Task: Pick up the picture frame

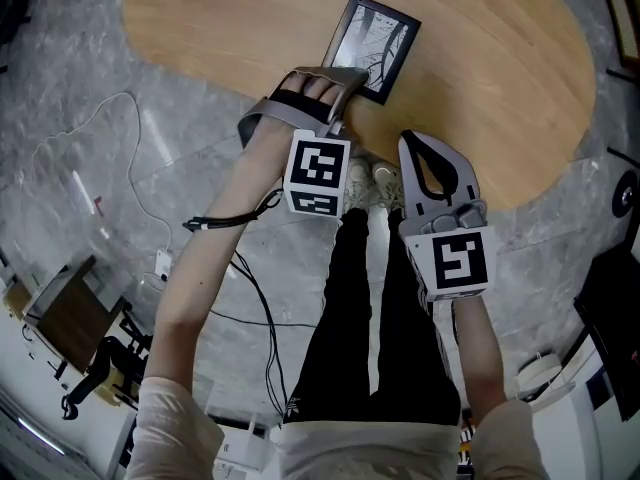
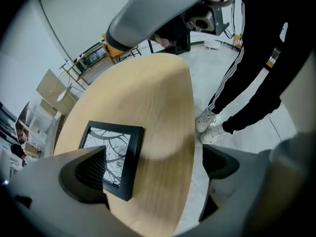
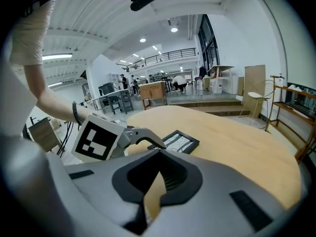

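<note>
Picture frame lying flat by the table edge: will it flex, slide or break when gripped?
Probably rigid: the picture frame has a thick black border. Lying flat on the smooth table, it may slide. Its shiny front could be fragile glass.

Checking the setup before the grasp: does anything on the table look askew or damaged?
Nothing looks damaged. The picture frame lies flat, face up, turned askew near the table edge rather than standing.
</note>
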### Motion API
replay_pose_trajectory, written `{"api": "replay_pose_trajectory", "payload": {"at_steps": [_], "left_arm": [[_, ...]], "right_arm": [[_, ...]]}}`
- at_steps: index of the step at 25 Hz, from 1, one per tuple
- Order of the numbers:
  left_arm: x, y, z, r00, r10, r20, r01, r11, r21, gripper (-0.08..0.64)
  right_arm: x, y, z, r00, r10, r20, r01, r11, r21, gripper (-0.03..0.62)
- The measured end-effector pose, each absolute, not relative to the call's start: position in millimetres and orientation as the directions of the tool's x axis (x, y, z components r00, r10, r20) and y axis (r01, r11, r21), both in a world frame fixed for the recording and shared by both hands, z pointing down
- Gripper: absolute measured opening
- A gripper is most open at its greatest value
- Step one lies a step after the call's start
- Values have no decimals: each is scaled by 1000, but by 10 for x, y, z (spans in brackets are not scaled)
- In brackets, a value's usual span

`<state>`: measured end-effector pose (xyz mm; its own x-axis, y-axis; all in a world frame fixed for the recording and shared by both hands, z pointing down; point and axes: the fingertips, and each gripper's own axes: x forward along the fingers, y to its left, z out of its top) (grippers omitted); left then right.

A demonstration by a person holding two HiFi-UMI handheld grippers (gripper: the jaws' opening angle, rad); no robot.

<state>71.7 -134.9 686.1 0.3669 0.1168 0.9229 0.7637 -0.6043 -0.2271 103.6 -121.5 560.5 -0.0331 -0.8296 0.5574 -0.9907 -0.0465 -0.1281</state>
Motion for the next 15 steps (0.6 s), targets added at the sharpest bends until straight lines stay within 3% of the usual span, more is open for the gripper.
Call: {"api": "replay_pose_trajectory", "payload": {"at_steps": [15], "left_arm": [[622,-1427,7120,304,49,951,769,-602,-215,578]], "right_arm": [[950,-1112,5747,-51,-799,600,-973,-95,-210,6]]}}
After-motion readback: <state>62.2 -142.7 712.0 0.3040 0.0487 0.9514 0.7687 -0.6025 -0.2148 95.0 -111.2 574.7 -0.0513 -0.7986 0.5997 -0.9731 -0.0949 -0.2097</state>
